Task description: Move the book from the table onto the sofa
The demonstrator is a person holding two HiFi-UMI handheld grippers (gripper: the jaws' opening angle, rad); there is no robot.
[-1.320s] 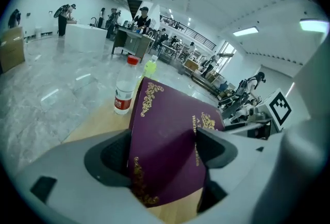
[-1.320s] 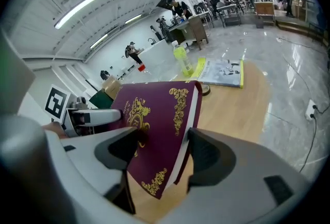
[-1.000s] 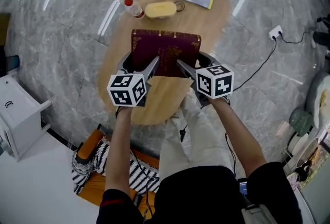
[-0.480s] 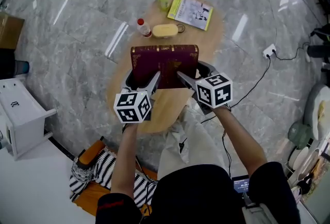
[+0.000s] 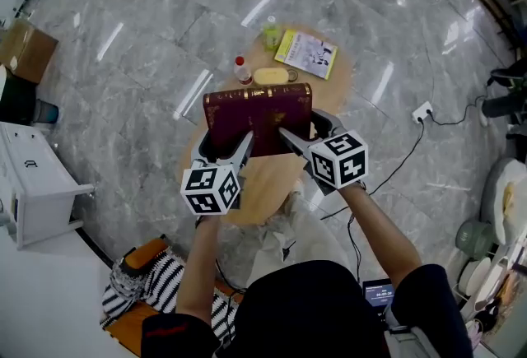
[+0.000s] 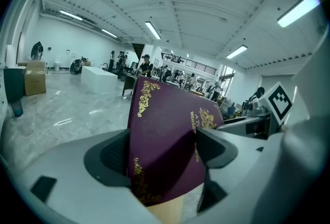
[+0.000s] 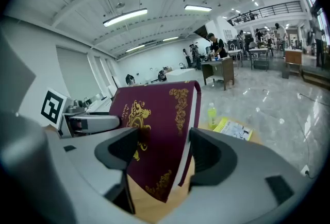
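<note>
A maroon book (image 5: 258,118) with gold ornament is held upright in the air above the oval wooden table (image 5: 251,183). My left gripper (image 5: 224,146) is shut on the book's lower left part and my right gripper (image 5: 303,134) on its lower right part. In the left gripper view the book (image 6: 170,130) stands clamped between the jaws of the left gripper (image 6: 162,152). The right gripper view shows the book (image 7: 154,130) pinched by the right gripper (image 7: 165,153), cover to the left, page edge to the right. No sofa is clearly in view.
On the table's far end lie a yellow booklet (image 5: 305,53), a green bottle (image 5: 270,33), a red-capped bottle (image 5: 242,71) and a yellow object (image 5: 272,76). A white cabinet (image 5: 33,179) stands left, striped cloth (image 5: 132,295) behind my feet, a wall socket with cable (image 5: 422,112) on the floor right.
The book and both grippers have risen well above the table, which now looks smaller and farther below. Both grips on the book are unchanged.
</note>
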